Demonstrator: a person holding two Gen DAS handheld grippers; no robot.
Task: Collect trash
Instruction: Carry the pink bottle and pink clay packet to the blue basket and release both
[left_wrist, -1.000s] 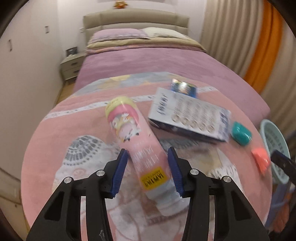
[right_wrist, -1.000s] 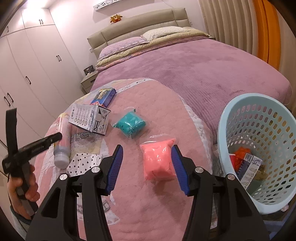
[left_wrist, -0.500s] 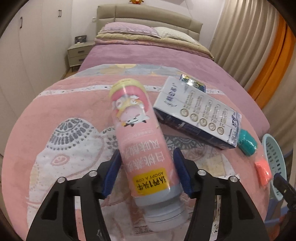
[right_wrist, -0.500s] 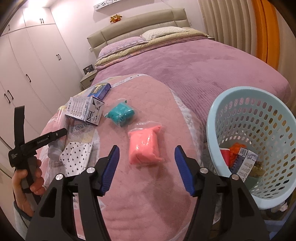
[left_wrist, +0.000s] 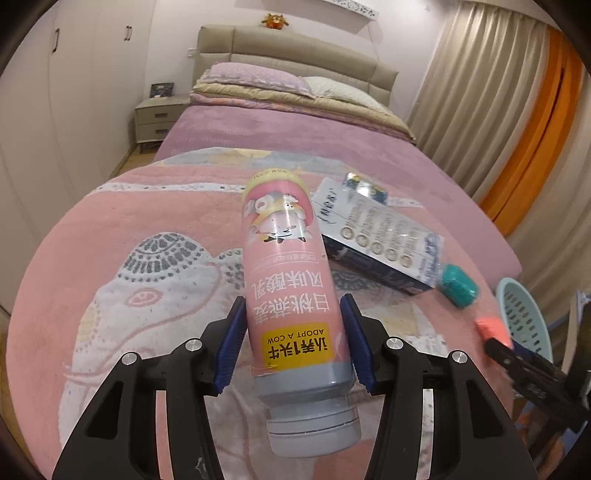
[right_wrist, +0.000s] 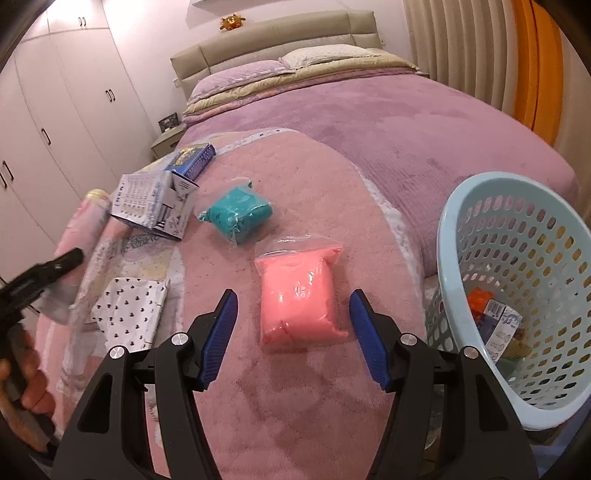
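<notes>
The left gripper (left_wrist: 291, 339) jaws clasp the bottle (left_wrist: 291, 295) lengthwise, while the right gripper (right_wrist: 293, 332), jaws wide and empty, straddles the pink bag (right_wrist: 297, 299) beside the basket (right_wrist: 517, 266).

You face a bedroom: a bed (left_wrist: 295, 155) under a mauve cover, beige padded headboard (left_wrist: 295, 51), two pillows (left_wrist: 255, 75). White wardrobes (right_wrist: 55, 110) line the left wall, a nightstand (left_wrist: 157, 118) beside them. Beige and orange curtains (left_wrist: 517, 110) hang right.
</notes>
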